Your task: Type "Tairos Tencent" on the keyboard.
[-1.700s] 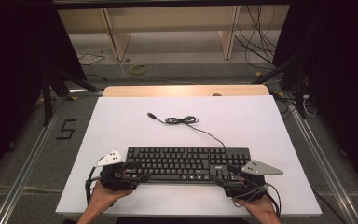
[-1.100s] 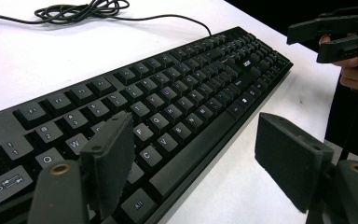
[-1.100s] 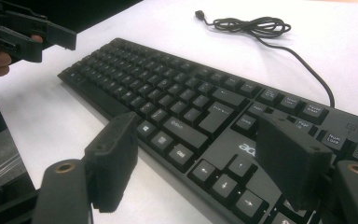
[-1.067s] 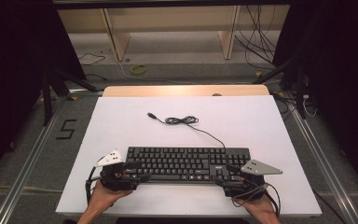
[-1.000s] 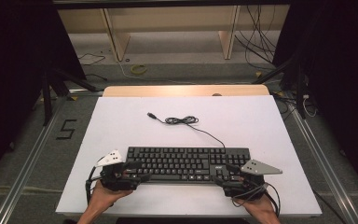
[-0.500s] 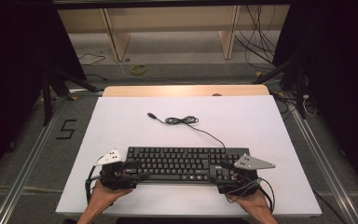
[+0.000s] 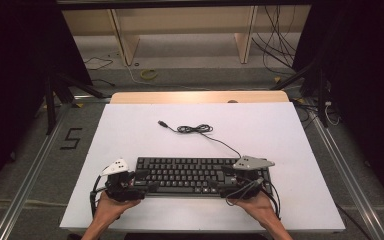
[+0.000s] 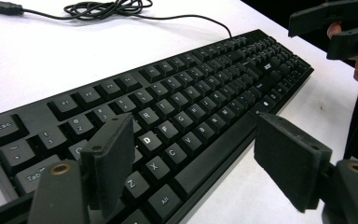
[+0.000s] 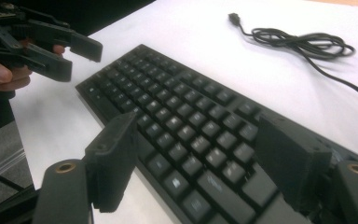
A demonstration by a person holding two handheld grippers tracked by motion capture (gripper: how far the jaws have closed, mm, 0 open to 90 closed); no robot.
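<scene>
A black keyboard lies flat near the front of the white table. Its thin cable coils behind it and ends in a loose USB plug. My left gripper stands open at the keyboard's left end; in the left gripper view one jaw hangs over the letter keys and the other over the table in front. My right gripper is open at the right end, straddling the front edge of the keyboard in the right gripper view. Contact with the keys cannot be told.
A wooden strip runs along the table's far edge. Beyond it stand shelf uprights and loose floor cables. A "5" mark is on the floor at the left. White surface lies free behind and beside the keyboard.
My right gripper has slid left and a little forward, from beside the keyboard's right end to over it. The left gripper has barely shifted. The keyboard stays put.
</scene>
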